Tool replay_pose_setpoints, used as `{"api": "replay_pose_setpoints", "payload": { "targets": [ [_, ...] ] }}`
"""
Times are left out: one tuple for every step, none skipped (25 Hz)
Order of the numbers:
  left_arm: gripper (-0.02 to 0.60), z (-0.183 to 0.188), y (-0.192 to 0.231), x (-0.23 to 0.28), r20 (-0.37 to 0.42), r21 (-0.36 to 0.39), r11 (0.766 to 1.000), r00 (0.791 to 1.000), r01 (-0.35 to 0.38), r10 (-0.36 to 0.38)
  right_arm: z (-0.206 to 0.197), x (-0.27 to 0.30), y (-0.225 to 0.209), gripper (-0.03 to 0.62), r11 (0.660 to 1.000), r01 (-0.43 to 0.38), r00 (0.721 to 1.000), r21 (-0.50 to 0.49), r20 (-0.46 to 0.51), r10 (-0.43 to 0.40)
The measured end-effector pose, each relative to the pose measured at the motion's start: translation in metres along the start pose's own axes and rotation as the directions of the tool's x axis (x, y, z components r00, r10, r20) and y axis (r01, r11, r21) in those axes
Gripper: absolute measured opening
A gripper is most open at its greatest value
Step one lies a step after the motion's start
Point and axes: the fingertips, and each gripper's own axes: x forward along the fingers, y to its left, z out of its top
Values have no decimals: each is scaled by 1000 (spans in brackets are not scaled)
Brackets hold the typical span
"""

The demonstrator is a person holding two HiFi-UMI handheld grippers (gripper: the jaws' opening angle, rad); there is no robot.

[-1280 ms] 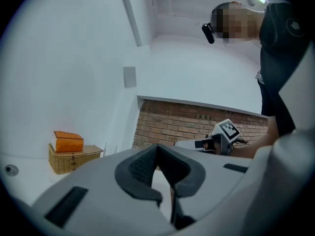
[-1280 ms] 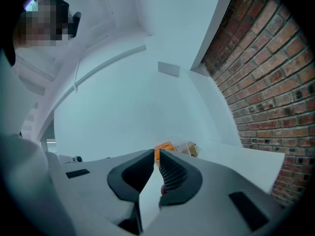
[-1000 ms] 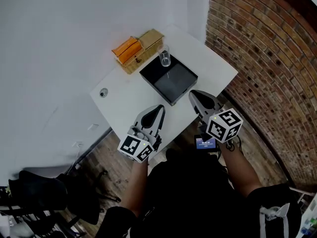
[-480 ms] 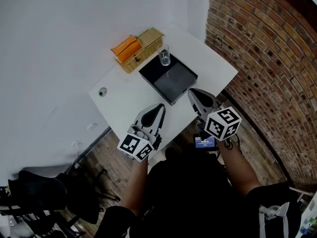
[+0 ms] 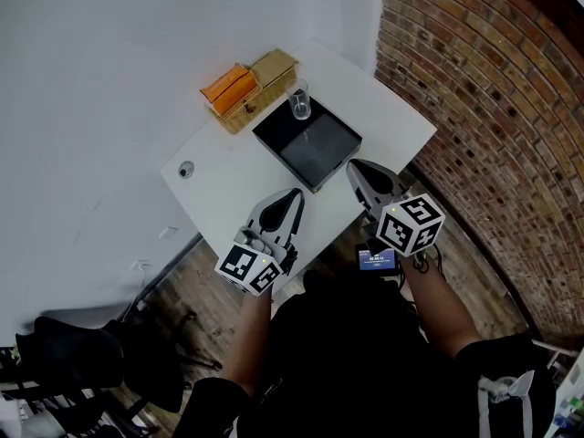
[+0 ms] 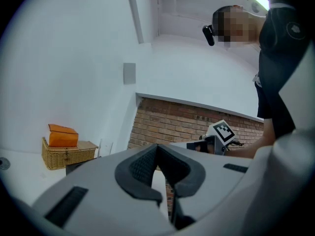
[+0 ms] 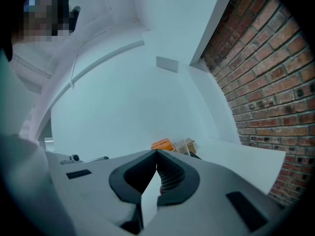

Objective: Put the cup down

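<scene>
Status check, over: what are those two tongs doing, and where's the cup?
Left tongs shut, empty. Right tongs shut, empty; both at near edge of table. Cup upright at black tray far corner. Nothing in the way.

You are standing in what is presenting as a plain office or studio room. You are working at a white desk point(image 5: 214, 185) fitted with a round cable grommet point(image 5: 186, 169), set in a corner where a bare white wall point(image 5: 109, 80) is meeting an exposed brick wall point(image 5: 474, 89). Wood plank flooring point(image 5: 175, 288) is running beneath it, and a wicker basket point(image 5: 274, 69) is sitting at the desk's far edge.
</scene>
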Motion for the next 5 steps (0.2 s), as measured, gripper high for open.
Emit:
{"api": "replay_pose_setpoints", "payload": {
  "targets": [
    [9,-1,0,1,-2,0,1000,1000,3,-3,0,0,-1,17,1000,2,1000,0,0,-2],
    [8,-1,-1,1,-4,0,1000,1000,5,-5,0,0,-1,17,1000,3,1000,0,0,-3],
    [8,-2,-1,2,-6,1,1000,1000,8,-8,0,1,-2,17,1000,4,1000,0,0,-4],
    [8,-2,-1,2,-8,2,1000,1000,10,-10,0,1,-2,17,1000,5,1000,-1,0,-5],
    [8,-2,-1,3,-9,2,1000,1000,13,-12,0,1,-2,17,1000,5,1000,-1,0,-5]
  ]
}}
